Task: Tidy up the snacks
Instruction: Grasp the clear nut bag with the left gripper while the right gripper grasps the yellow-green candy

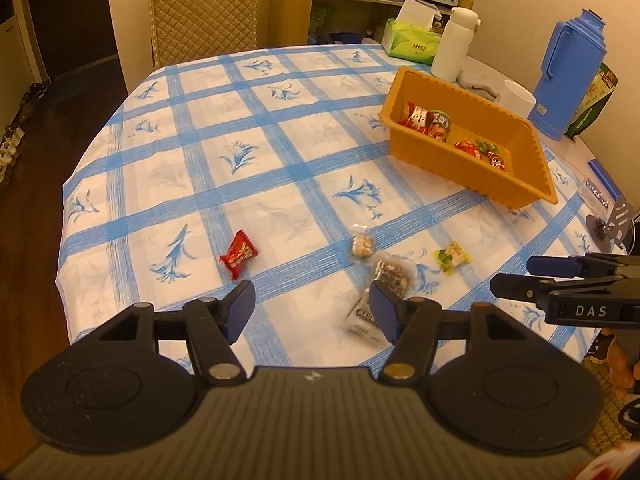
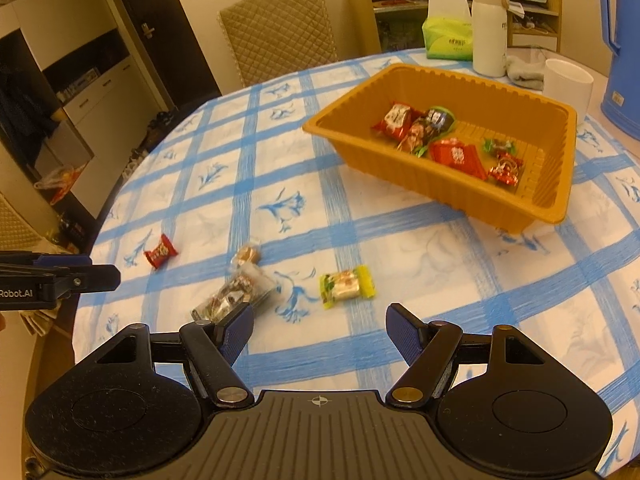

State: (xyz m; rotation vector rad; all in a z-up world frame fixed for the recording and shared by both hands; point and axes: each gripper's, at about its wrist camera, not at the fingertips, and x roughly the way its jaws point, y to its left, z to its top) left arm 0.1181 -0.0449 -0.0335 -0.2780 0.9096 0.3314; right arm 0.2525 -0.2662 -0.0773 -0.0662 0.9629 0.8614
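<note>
An orange tray (image 1: 516, 192) (image 2: 344, 130) with several wrapped snacks in it stands on the blue-checked tablecloth. Loose on the cloth lie a red candy (image 1: 239, 255) (image 2: 161, 251), a small brown snack (image 1: 362, 245) (image 2: 248, 255), a clear packet of dark snacks (image 1: 390, 276) (image 2: 236, 292) and a yellow-green candy (image 1: 453, 257) (image 2: 347, 285). My left gripper (image 1: 312, 308) is open above the near cloth, nothing between its fingers, the red candy just ahead to the left. My right gripper (image 2: 320, 328) is open too, empty, just short of the yellow-green candy.
At the table's far right stand a white bottle (image 1: 454, 42) (image 2: 489, 28), a green tissue pack (image 1: 412, 42) (image 2: 448, 38), a white cup (image 1: 518, 98) (image 2: 567, 84) and a blue jug (image 1: 570, 76) (image 2: 622, 52). A quilted chair (image 1: 202, 8) (image 2: 280, 32) stands behind the table.
</note>
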